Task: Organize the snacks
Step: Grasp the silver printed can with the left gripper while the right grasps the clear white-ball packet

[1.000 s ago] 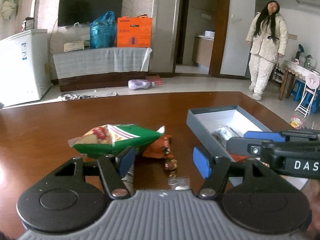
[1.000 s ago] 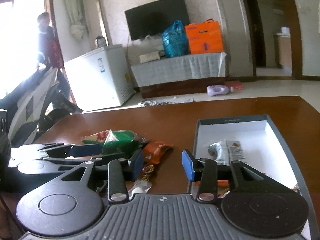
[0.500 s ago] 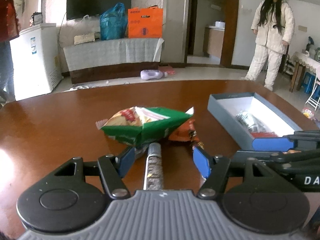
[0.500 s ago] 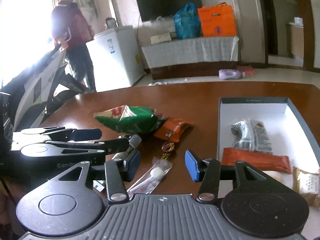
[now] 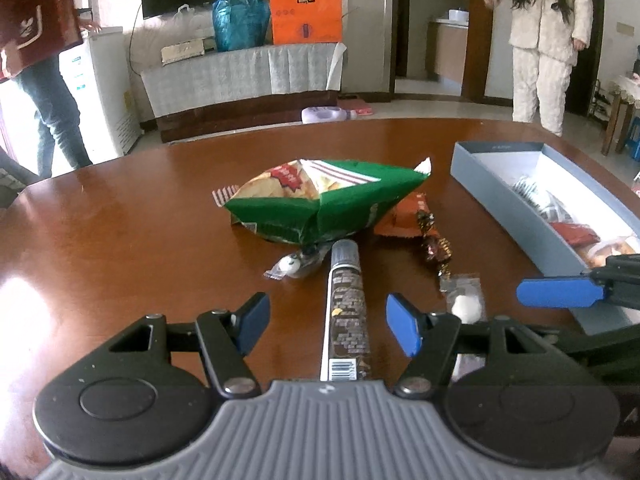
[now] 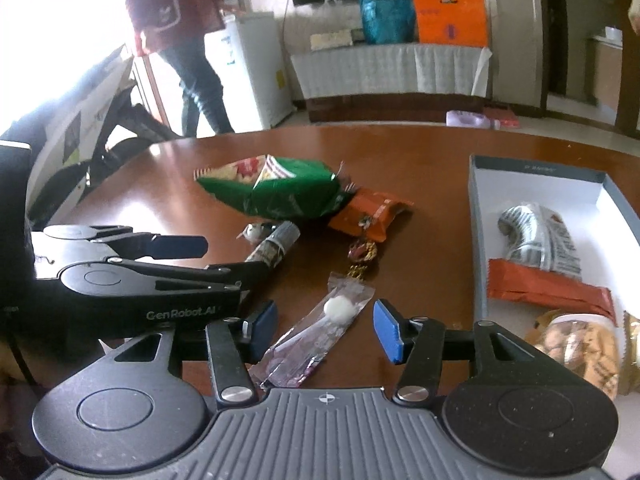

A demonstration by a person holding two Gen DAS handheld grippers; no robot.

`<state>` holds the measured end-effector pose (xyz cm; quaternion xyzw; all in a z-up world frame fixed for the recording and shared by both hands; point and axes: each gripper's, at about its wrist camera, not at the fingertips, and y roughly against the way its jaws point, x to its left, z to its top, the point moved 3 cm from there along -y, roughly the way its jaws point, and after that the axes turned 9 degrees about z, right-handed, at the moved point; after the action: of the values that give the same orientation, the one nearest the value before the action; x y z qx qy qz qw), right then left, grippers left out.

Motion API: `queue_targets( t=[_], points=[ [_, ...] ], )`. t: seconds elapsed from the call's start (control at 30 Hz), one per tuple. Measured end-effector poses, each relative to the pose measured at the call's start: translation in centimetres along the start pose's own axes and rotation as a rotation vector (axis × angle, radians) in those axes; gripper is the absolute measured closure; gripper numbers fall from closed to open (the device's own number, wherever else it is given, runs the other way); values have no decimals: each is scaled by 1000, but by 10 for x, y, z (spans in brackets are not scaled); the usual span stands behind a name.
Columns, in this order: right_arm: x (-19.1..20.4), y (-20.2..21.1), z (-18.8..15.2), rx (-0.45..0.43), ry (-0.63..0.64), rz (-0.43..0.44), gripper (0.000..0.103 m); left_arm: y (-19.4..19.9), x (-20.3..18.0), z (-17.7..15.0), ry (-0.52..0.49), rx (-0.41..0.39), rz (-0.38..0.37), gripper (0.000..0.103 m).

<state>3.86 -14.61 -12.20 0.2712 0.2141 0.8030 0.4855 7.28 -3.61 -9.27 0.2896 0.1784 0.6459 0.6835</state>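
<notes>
My left gripper (image 5: 327, 322) is open, its jaws either side of a long brown snack tube (image 5: 346, 312) lying on the table; it does not grip it. My right gripper (image 6: 325, 324) is open over a clear packet with a white candy (image 6: 320, 332). A green chip bag (image 5: 320, 200) lies behind, with an orange packet (image 5: 408, 216) and a small dark candy (image 5: 434, 246) beside it. A grey box (image 6: 476, 216) at the right holds several snacks, among them a striped packet (image 6: 540, 236) and an orange bar (image 6: 548, 286).
The brown table (image 5: 120, 220) is round with its far edge ahead. A small wrapped candy (image 5: 290, 266) lies left of the tube. Two people stand in the room, one at the left (image 5: 36, 40), one at the right (image 5: 544, 32).
Both grippers have pulled back and lifted, so more of the table shows. The snack tube and the clear candy packet have come into view between the jaws. Both stayed open.
</notes>
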Motion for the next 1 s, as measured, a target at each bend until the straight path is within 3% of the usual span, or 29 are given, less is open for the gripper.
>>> queue_targets(
  t=[0.33, 0.6, 0.77, 0.9, 0.97, 1.0],
  points=[
    [3, -21, -4, 32, 25, -63, 49, -19, 7, -7, 2, 51, 27, 38],
    [12, -32, -10, 54, 154, -98, 50, -21, 3, -8, -2, 51, 0, 38],
    [9, -30, -11, 49, 171, -79, 64, -21, 3, -9, 17, 53, -13, 39],
    [4, -26, -12, 52, 168, -73, 74, -20, 0, -10, 12, 43, -33, 55],
    [3, -25, -12, 52, 172, -72, 80, -19, -1, -9, 9, 41, -38, 77],
    [2, -24, -11, 50, 174, -73, 81, -19, -2, -9, 6, 44, -38, 78]
  ],
)
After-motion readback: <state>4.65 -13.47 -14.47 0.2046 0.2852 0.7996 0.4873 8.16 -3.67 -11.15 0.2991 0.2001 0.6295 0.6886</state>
